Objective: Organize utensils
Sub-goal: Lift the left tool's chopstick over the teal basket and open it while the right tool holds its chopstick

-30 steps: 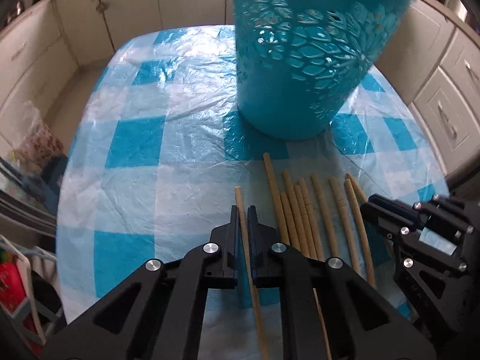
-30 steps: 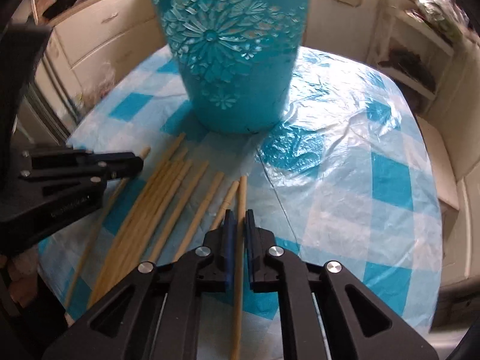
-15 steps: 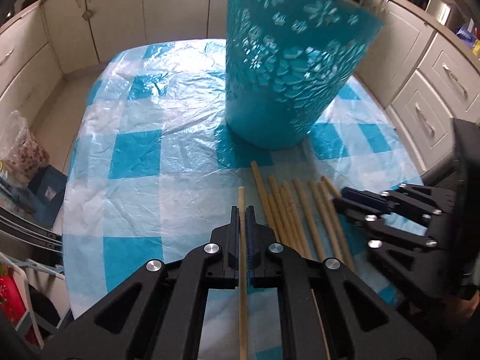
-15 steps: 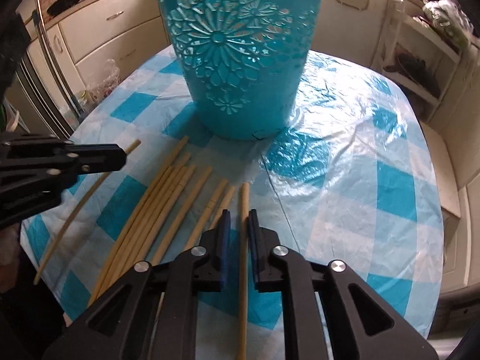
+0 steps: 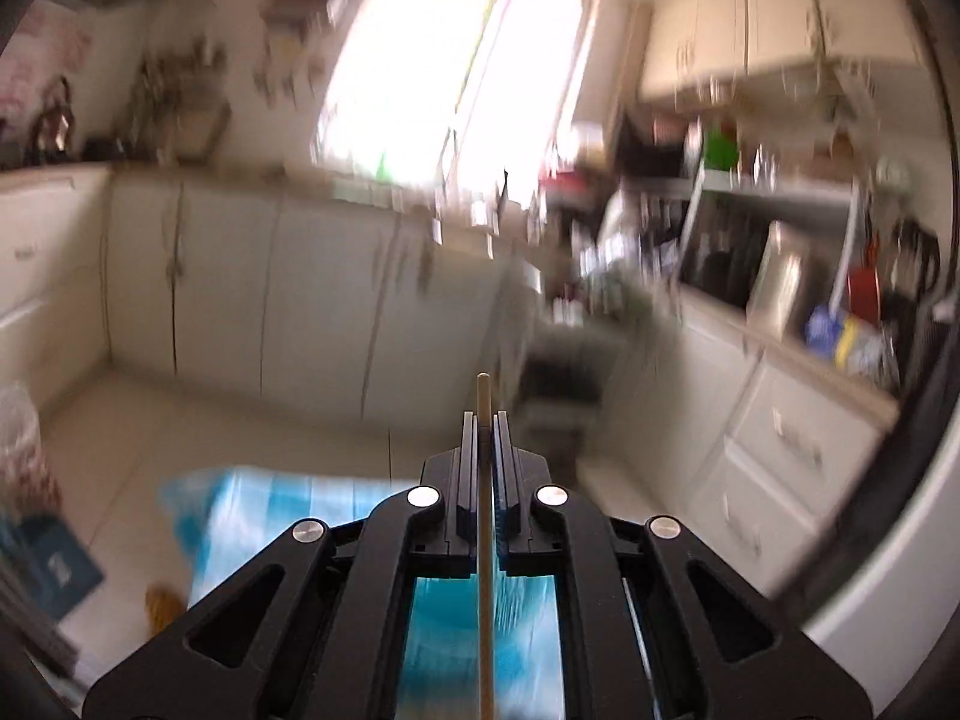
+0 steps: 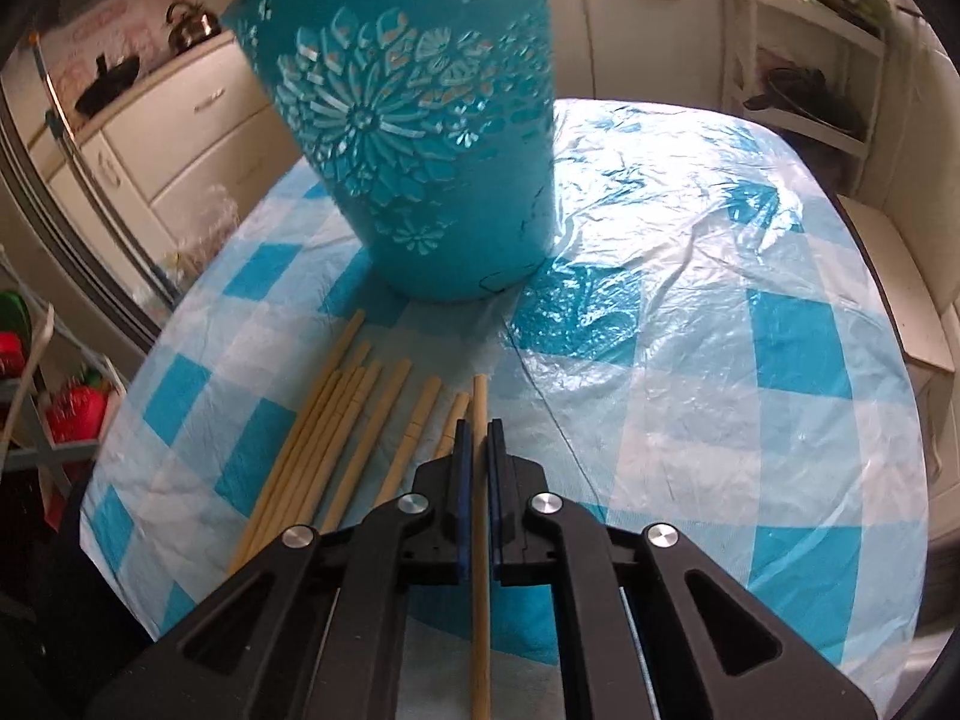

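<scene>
Chopsticks are the job here: the left tool (image 5: 482,420) is clamped on one thin pale wooden chopstick (image 5: 485,552), raised and pointed at the blurred kitchen, with the blue-and-white checked worktop (image 5: 252,510) low in its view. The right tool (image 6: 478,427) is nearly closed around another pale chopstick (image 6: 480,600), whether off the cloth I cannot tell, just right of the row of loose bamboo chopsticks (image 6: 336,444). The tall teal plastic basket with cut-out flowers (image 6: 414,138) stands at the far side. Tip each stick vertical above its rim before releasing. No readable writing shows.
</scene>
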{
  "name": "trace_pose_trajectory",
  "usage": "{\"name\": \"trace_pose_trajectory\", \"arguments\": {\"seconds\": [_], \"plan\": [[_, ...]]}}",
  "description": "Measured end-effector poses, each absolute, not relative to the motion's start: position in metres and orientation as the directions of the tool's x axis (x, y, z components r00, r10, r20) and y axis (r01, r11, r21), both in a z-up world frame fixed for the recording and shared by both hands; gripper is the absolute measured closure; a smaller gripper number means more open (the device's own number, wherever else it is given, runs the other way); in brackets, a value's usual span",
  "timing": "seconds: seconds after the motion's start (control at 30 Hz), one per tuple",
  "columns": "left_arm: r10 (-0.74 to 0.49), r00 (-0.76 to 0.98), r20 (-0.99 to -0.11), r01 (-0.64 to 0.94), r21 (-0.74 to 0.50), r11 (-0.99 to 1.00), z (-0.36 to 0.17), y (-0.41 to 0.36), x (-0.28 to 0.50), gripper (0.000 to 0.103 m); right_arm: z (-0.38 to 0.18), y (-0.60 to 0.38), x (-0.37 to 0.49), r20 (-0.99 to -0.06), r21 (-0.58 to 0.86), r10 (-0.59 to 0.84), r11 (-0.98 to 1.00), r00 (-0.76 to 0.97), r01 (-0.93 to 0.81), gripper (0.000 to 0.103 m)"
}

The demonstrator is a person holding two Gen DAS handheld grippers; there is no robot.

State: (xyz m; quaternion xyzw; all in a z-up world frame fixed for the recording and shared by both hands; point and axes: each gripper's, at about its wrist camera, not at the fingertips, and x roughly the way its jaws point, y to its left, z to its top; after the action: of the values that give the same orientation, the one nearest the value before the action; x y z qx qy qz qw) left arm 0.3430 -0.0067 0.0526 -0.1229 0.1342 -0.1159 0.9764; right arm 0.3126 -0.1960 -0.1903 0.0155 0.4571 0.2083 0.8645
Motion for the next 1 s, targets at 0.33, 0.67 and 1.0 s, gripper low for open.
{"name": "trace_pose_trajectory", "arguments": {"seconds": [0.33, 0.67, 1.0], "plan": [[-0.075, 0.990, -0.117, 0.033, -0.326, 0.945, 0.023, -0.028, 0.411, 0.099, -0.176, -0.203, 0.314, -0.723, 0.257, 0.392, 0.917, 0.569, -0.306, 0.097], [-0.035, 0.958, -0.285, -0.035, -0.234, 0.972, -0.047, -0.023, 0.434, 0.098, -0.178, -0.210, 0.316, -0.722, 0.275, 0.391, 0.919, 0.571, -0.282, 0.097], [-0.043, 0.917, -0.396, -0.037, -0.192, 0.981, -0.063, -0.011, 0.400, 0.067, -0.186, -0.189, 0.320, -0.797, 0.131, 0.290, 0.939, 0.529, -0.317, 0.097]]}}
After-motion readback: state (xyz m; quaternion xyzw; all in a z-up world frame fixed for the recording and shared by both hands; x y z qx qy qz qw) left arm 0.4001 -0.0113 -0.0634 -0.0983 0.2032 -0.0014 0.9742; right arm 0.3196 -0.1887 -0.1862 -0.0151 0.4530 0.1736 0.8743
